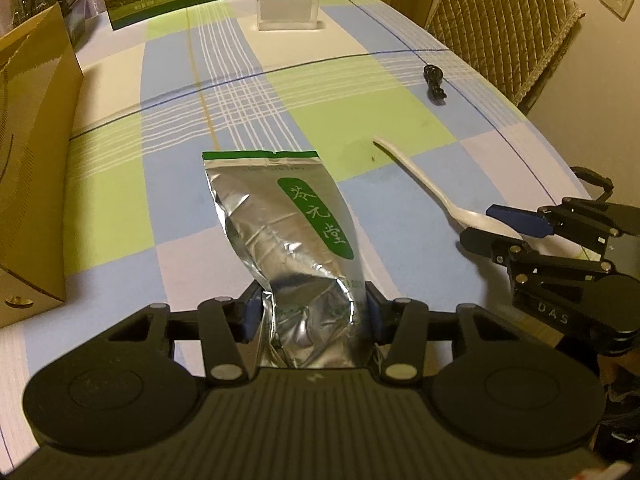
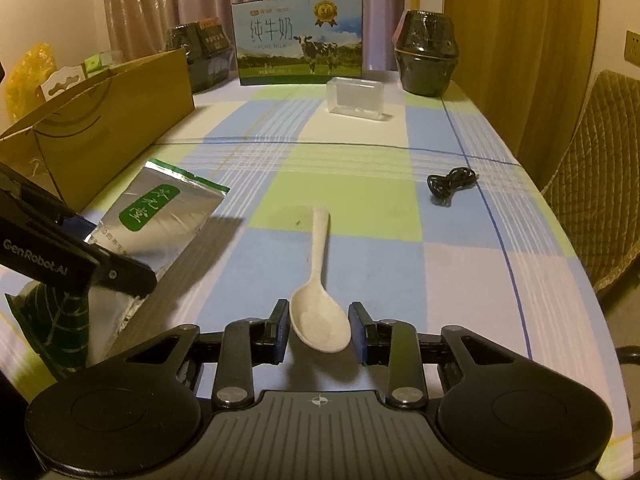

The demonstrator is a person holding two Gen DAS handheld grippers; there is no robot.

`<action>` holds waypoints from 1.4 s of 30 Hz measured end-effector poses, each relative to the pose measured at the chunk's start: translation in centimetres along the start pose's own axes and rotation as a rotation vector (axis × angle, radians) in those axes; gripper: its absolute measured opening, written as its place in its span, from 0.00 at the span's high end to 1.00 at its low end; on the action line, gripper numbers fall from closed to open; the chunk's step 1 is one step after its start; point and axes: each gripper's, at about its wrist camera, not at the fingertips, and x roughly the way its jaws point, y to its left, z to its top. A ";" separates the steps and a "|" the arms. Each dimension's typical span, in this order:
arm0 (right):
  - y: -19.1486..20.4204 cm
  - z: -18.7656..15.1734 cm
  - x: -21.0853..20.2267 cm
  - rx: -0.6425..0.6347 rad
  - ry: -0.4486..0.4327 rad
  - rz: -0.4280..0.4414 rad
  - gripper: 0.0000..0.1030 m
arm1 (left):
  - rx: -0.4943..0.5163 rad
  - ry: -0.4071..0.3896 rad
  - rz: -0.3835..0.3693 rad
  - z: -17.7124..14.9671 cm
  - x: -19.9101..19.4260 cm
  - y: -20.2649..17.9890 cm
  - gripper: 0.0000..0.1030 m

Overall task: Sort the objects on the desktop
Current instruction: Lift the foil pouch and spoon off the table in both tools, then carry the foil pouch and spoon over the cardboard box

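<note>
My left gripper [image 1: 312, 312] is shut on the lower end of a silver foil tea pouch [image 1: 280, 220] with a green label, holding it tilted up off the checked tablecloth; the pouch also shows in the right wrist view [image 2: 160, 220]. A white spoon [image 2: 320, 280] lies on the cloth with its bowl between my right gripper's [image 2: 320, 332] two blue pads, which stand close beside it with small gaps. In the left wrist view the spoon [image 1: 432, 188] runs to the right gripper [image 1: 500, 226] at the right.
A brown paper bag [image 2: 104, 128] stands at the left. A clear plastic box [image 2: 356, 98], a milk carton box [image 2: 300, 40] and a dark jar [image 2: 426, 56] stand at the far end. A coiled black cable [image 2: 450, 182] lies at the right. A padded chair [image 2: 600, 184] is beside the table.
</note>
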 end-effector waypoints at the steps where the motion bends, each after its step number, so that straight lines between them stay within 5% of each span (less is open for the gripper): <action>1: 0.0 0.0 0.1 0.001 0.004 0.001 0.73 | 0.000 -0.002 -0.001 0.0 -0.1 0.0 0.56; 12: -1.0 -0.3 0.2 0.120 0.025 0.034 0.67 | -0.011 0.019 -0.014 -0.5 0.3 0.1 0.56; 17: -1.6 -0.5 -0.3 0.206 0.011 0.061 0.49 | -0.013 0.017 -0.012 -0.4 0.4 0.2 0.56; 31: 0.1 -0.8 0.4 0.088 -0.007 0.020 0.50 | -0.021 0.021 -0.018 -0.5 0.5 0.3 0.56; 37: 0.3 -0.7 0.5 0.078 -0.012 0.003 0.69 | -0.027 0.020 -0.018 -0.5 0.6 0.3 0.56; 42: 0.7 -0.7 0.3 0.053 -0.018 -0.020 0.71 | -0.028 0.018 -0.017 -0.5 0.6 0.3 0.56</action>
